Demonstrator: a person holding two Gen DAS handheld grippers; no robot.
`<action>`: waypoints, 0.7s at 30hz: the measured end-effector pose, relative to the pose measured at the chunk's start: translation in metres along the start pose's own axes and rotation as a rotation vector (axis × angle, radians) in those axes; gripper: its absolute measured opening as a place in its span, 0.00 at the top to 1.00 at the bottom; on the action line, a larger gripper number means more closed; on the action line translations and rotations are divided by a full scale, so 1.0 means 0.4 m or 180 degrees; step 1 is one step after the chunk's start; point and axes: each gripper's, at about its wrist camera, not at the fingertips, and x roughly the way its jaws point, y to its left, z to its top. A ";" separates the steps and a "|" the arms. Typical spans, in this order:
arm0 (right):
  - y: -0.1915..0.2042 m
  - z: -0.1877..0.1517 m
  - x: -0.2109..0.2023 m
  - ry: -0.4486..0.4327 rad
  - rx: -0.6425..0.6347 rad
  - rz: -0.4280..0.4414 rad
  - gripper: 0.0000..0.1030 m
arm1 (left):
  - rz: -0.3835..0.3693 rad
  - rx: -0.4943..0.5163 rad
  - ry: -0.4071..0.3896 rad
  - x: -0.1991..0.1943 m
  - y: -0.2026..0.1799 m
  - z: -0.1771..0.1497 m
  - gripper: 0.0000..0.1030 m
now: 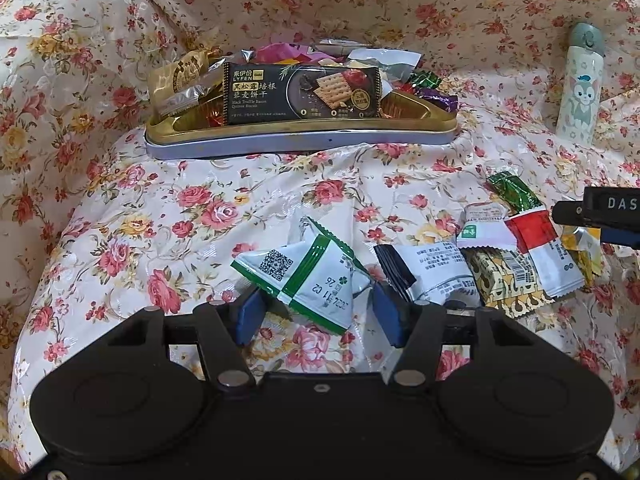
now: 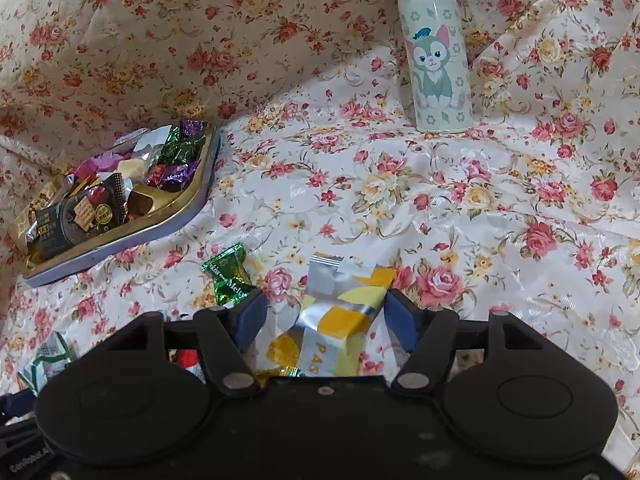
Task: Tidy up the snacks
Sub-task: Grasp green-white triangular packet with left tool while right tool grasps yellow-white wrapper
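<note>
While the tin (image 1: 296, 142) upper centre collects snacks, the left gripper (image 1: 316, 312) straddles the green-striped packet (image 1: 308, 272), the right gripper (image 2: 326, 320) the yellow packet (image 2: 340, 312); both gape, poised to pinch.

A pale green cylindrical bottle printed with a cartoon cat (image 2: 436, 60), grey-green cap on, stands upright at one o'clock on the glossy rose-patterned floral cloth (image 2: 400, 200) covering the surface.

Bare floral cloth (image 2: 360, 184) lies open between the snack tray (image 2: 200, 200) and the upright bottle (image 2: 436, 60); loose packets (image 1: 500, 264) clutter the near cloth.
</note>
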 end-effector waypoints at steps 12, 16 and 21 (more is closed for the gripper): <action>-0.024 -0.045 -0.034 -0.0211 -0.0639 -0.0010 0.64 | -0.0009 0.0011 -0.0018 -0.002 0.000 -0.004 0.40; -0.032 -0.044 -0.026 -0.0304 -0.0679 0.0037 0.65 | -0.0004 0.0003 0.0001 -0.001 -0.001 -0.001 0.40; -0.032 -0.053 -0.018 -0.0437 -0.0853 0.0062 0.65 | -0.0001 -0.0002 0.0006 0.000 -0.002 -0.002 0.40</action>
